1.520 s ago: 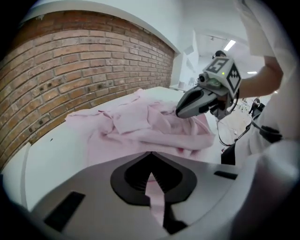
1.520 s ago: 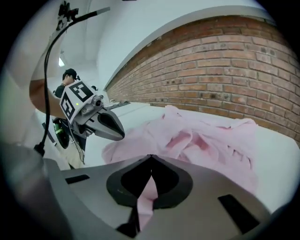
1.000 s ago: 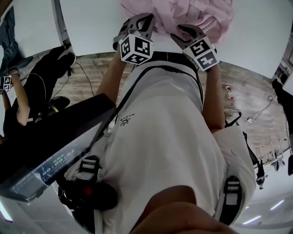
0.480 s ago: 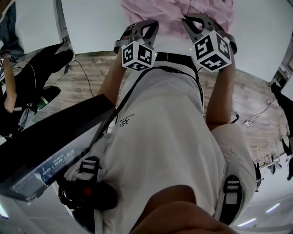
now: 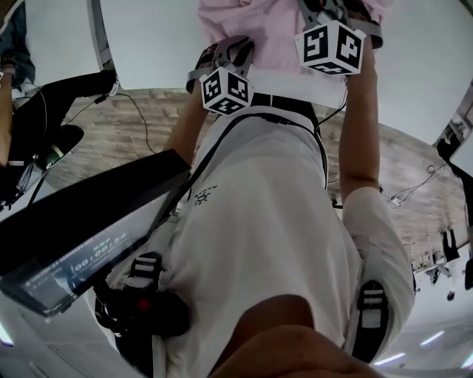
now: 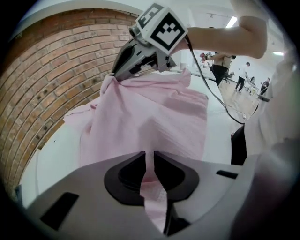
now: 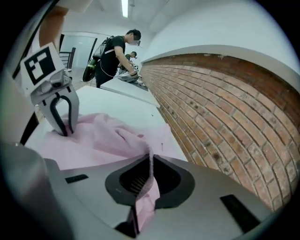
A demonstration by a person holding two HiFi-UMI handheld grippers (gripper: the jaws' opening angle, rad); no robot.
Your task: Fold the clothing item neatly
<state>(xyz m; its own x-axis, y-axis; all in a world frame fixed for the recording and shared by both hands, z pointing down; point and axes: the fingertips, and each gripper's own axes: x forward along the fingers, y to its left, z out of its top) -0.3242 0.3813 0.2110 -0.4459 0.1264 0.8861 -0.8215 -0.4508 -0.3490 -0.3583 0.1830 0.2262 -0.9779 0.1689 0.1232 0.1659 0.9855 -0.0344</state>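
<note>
A pink garment [image 5: 266, 29] lies rumpled on the white table [image 5: 148, 44]. My left gripper [image 6: 150, 157] has a fold of the pink garment [image 6: 154, 117] in its narrow gap. Its jaws have just been opening a little, and the pads still touch the cloth. My right gripper [image 7: 151, 161] is shut on a raised ridge of the garment [image 7: 117, 136], farther out over the table. In the head view the left gripper [image 5: 235, 44] sits at the garment's near edge. The right gripper [image 5: 325, 9] is at the top edge, with its tips cut off.
A brick wall [image 7: 225, 103] runs along the table's far side. A person [image 7: 112, 51] works at another table behind. The wearer's white shirt [image 5: 266, 221] and a black chest device [image 5: 81, 236] fill the lower head view. Cables lie on the wooden floor [image 5: 140, 140].
My right gripper has moved away from the body across the garment, and its marker cube has rolled. The left gripper has shifted slightly along the near edge.
</note>
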